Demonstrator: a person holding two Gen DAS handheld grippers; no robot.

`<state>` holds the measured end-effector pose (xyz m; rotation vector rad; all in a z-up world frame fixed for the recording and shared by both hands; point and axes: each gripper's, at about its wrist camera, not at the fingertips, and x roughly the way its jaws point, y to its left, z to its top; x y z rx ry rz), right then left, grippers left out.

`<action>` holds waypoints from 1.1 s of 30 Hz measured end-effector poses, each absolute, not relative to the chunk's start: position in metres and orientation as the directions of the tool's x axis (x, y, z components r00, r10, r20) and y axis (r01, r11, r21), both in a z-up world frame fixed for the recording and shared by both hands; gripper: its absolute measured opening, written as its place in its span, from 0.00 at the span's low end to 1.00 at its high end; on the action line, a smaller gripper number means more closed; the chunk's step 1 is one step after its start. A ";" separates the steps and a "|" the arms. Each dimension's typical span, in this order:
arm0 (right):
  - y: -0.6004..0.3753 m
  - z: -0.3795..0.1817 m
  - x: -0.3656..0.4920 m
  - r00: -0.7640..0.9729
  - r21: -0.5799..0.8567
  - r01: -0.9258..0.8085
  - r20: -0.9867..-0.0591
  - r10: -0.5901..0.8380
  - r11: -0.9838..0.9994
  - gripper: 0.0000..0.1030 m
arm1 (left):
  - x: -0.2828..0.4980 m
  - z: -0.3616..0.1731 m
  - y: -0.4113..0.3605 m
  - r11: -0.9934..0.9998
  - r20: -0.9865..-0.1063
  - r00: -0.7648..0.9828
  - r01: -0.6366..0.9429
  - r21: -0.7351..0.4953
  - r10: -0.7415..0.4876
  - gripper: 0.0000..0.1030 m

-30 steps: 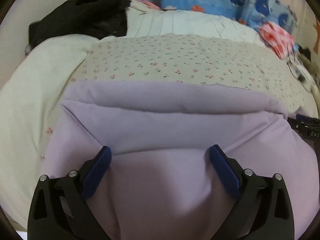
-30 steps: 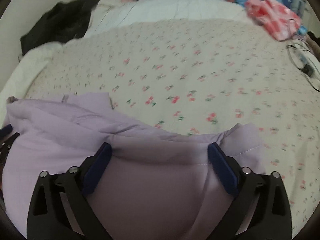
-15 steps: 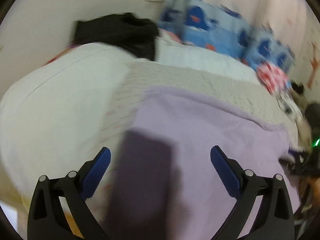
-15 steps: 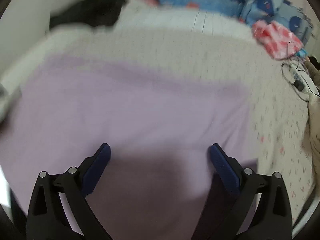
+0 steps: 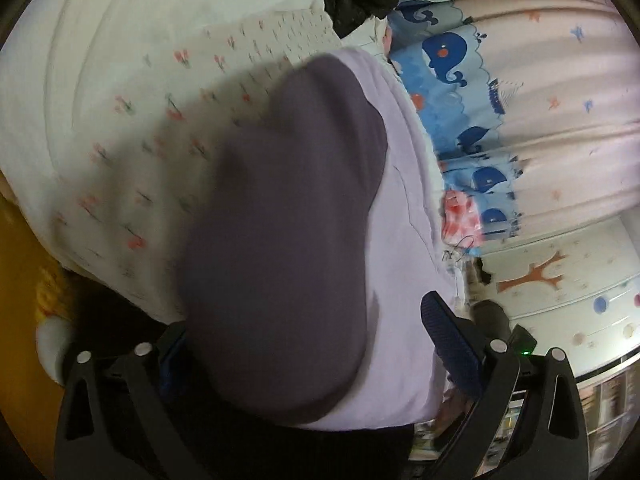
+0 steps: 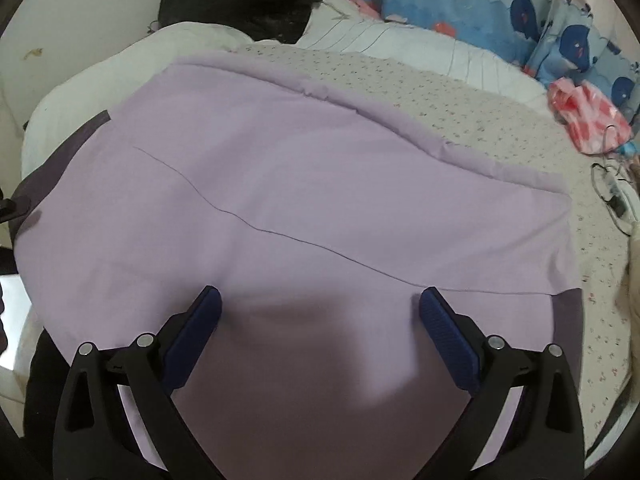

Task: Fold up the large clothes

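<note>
Left wrist view: left hand-held gripper (image 5: 316,344) has its jaws spread wide, with a bulge of the lilac garment (image 5: 400,208) billowing between them; whether any cloth is pinched cannot be told. The camera is rolled and the bed (image 5: 120,128) is blurred. Risk: the loose bulge sags and creases the fold. Right wrist view: right hand-held gripper (image 6: 320,336) is equally wide open, empty, hovering over the lilac garment (image 6: 304,184) spread flat on the bed (image 6: 500,120). Risk: its far edge lies skewed, so a fold made now would likely be uneven.
</note>
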<state>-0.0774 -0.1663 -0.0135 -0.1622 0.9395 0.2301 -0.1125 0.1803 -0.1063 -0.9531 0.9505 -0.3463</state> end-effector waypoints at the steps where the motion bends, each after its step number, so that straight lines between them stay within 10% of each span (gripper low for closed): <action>1: -0.168 -0.007 -0.077 0.585 -0.032 -0.269 -0.799 0.137 0.963 0.93 | -0.112 -0.104 0.177 0.574 -0.538 0.574 -0.140 -0.807 -0.617 0.93; 22: -0.161 -0.012 -0.083 0.607 -0.054 -0.270 -0.784 0.126 0.961 0.93 | -0.082 -0.121 0.156 0.569 -0.547 0.584 -0.170 -0.804 -0.599 0.91; 33: -0.154 -0.030 -0.069 0.577 -0.095 -0.283 -0.811 0.091 0.954 0.94 | -0.083 -0.094 0.153 0.557 -0.479 0.620 -0.080 -0.827 -0.622 0.56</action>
